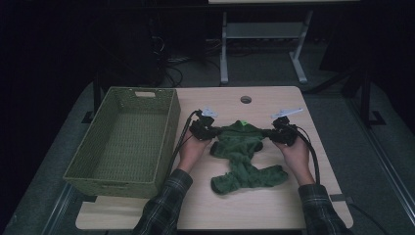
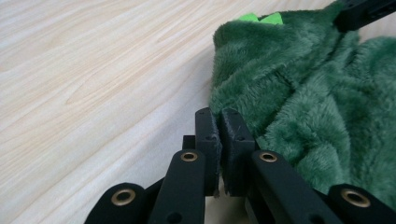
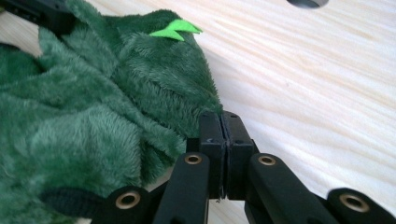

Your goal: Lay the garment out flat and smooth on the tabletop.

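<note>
A dark green fleece garment [image 1: 242, 156] lies spread on the wooden table [image 1: 235, 210], a bright green tab [image 1: 242, 123] at its far edge. My left gripper [image 1: 214, 131] is at the garment's left sleeve. In the left gripper view the jaws [image 2: 219, 116] stand together at the hem of the fleece [image 2: 303, 93]. My right gripper [image 1: 271, 133] is at the right sleeve. In the right gripper view its jaws [image 3: 223, 119] are pressed together on the edge of the fleece [image 3: 93, 116]. The sleeves stretch between the two grippers. Each hand rests low on the table.
A large green woven basket [image 1: 112, 188] stands at the table's left, overhanging the edge. A round cable hole [image 1: 246, 100] sits near the far edge. Bare wood lies in front of the garment. A table frame [image 1: 225, 54] stands on the floor beyond.
</note>
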Tool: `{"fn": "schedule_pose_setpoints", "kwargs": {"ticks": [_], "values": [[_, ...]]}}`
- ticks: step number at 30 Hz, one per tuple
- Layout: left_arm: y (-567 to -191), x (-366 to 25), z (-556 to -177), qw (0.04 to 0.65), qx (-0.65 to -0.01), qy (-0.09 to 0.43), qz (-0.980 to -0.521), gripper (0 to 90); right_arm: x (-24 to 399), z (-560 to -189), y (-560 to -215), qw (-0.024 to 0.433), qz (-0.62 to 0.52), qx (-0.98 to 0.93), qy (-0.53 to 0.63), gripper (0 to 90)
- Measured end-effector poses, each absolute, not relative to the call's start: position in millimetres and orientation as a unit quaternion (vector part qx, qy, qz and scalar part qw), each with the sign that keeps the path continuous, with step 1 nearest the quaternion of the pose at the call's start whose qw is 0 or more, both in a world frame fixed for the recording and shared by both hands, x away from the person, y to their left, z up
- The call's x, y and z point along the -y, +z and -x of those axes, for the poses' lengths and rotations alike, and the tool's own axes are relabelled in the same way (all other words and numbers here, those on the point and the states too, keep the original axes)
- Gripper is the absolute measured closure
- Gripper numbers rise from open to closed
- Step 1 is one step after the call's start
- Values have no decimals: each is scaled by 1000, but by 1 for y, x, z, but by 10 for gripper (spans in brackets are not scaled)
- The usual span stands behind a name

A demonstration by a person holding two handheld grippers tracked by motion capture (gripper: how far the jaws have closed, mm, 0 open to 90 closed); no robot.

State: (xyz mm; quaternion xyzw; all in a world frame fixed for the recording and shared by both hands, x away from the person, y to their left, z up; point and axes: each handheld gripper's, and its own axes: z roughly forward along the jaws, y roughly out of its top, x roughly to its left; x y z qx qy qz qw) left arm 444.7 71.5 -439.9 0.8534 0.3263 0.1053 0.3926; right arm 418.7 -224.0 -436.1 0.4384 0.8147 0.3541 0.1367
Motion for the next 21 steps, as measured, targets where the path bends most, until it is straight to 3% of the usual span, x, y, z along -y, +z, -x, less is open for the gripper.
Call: {"fn": "schedule_pose_setpoints", "kwargs": {"ticks": [10,14,15,16,21], "values": [[-473,-51,-461,378,-319,105,-863,853,234,-431,-465,128,-470,-812,321,889],[-469,-47,-464,366,-321,104,-867,754,234,-433,-466,130,-471,-811,323,872],[-466,-48,-464,369,-321,108,-865,754,233,-432,-465,131,-469,-812,321,848],[-458,-51,-462,378,-326,104,-860,698,234,-430,-460,131,-469,-810,327,759],[-440,-61,-455,392,-327,98,-855,573,238,-422,-441,140,-468,-798,352,640]]}}
